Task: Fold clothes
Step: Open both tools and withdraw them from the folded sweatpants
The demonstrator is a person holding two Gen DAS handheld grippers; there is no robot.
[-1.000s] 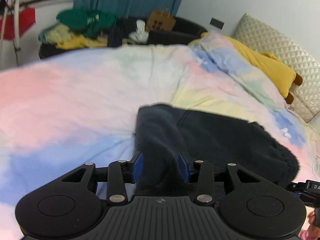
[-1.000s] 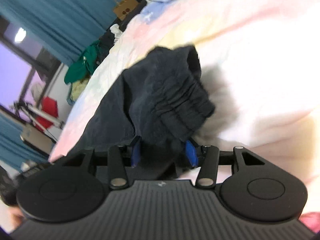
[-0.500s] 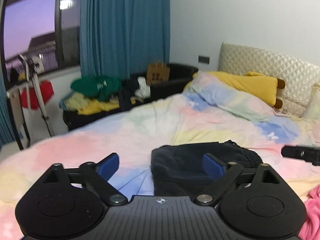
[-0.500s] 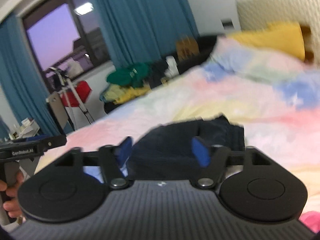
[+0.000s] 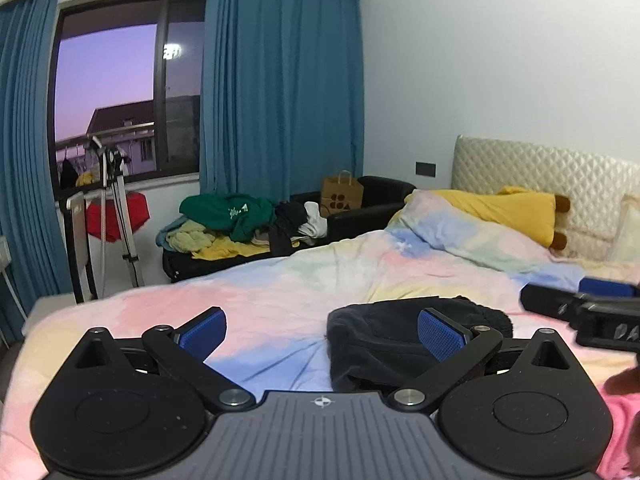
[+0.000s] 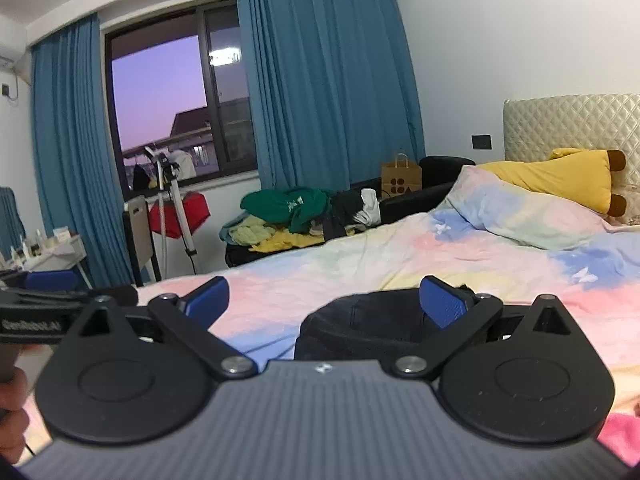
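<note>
A folded dark navy garment (image 5: 384, 340) lies on the pastel tie-dye bed cover (image 5: 280, 300); it also shows in the right wrist view (image 6: 360, 328). My left gripper (image 5: 320, 330) is open and empty, held above and in front of the garment. My right gripper (image 6: 326, 300) is open and empty too, raised over the same garment. The right gripper's body shows at the right edge of the left wrist view (image 5: 584, 312). The left gripper's body shows at the left edge of the right wrist view (image 6: 60, 308).
A pile of unfolded clothes (image 5: 240, 224) lies on a black sofa by the blue curtains (image 5: 280, 100). A yellow plush pillow (image 5: 516, 208) rests at the headboard. A pink garment (image 5: 620, 440) lies at the near right. A tripod (image 5: 116, 208) and paper bag (image 5: 342, 198) stand by the window.
Both grippers let go of the dark garment, opened wide and lifted back from it. The garment now lies folded on the bed.
</note>
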